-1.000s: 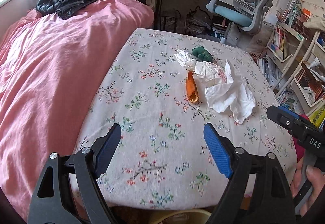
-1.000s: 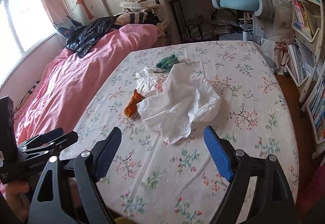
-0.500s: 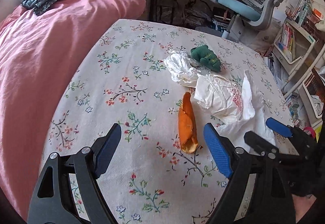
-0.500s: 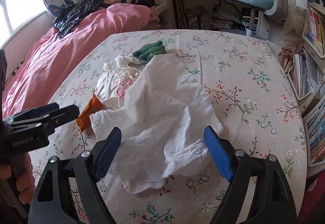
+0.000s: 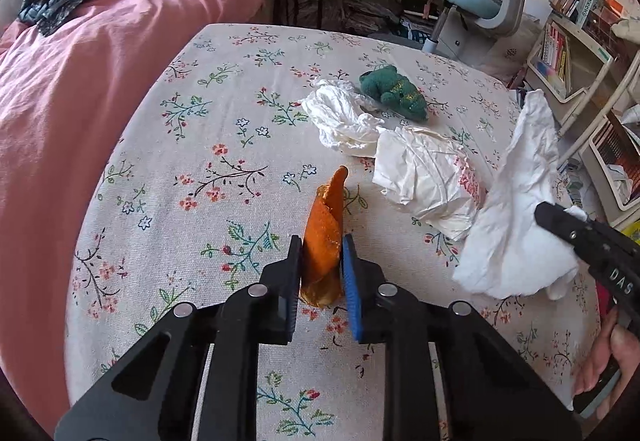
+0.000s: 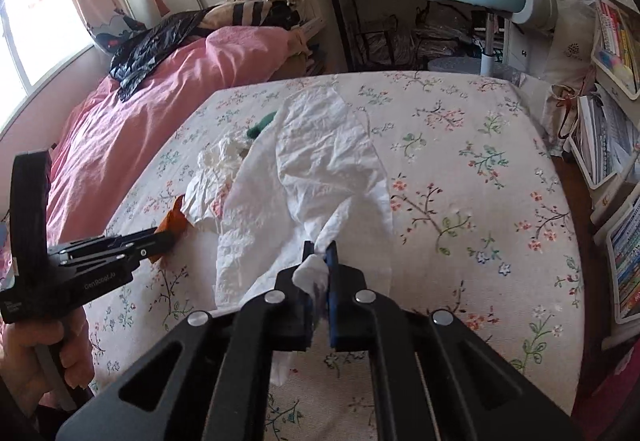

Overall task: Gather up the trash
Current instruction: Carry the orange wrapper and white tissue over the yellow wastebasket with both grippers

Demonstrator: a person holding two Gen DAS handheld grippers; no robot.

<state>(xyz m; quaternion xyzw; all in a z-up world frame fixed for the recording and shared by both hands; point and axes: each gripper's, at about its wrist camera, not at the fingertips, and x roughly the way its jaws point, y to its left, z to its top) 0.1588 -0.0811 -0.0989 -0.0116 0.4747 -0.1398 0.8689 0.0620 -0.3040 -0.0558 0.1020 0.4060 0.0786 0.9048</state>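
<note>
Floral bed (image 5: pixel 224 145) beside a pink quilt (image 5: pixel 80 89). Left gripper (image 5: pixel 320 257) has just clamped the peel (image 5: pixel 324 237); right gripper (image 6: pixel 319 253) has just clamped the tissue (image 6: pixel 320 169).

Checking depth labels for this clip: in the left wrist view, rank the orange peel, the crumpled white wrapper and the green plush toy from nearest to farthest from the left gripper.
1. orange peel, pinched in the left gripper.
2. crumpled white wrapper, farther back, to the right.
3. green plush toy, farthest, toward the bed's far end.

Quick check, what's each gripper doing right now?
Left gripper: jaws have just closed, shut on the orange peel.
Right gripper: jaws have just closed, shut on the white tissue.
</note>
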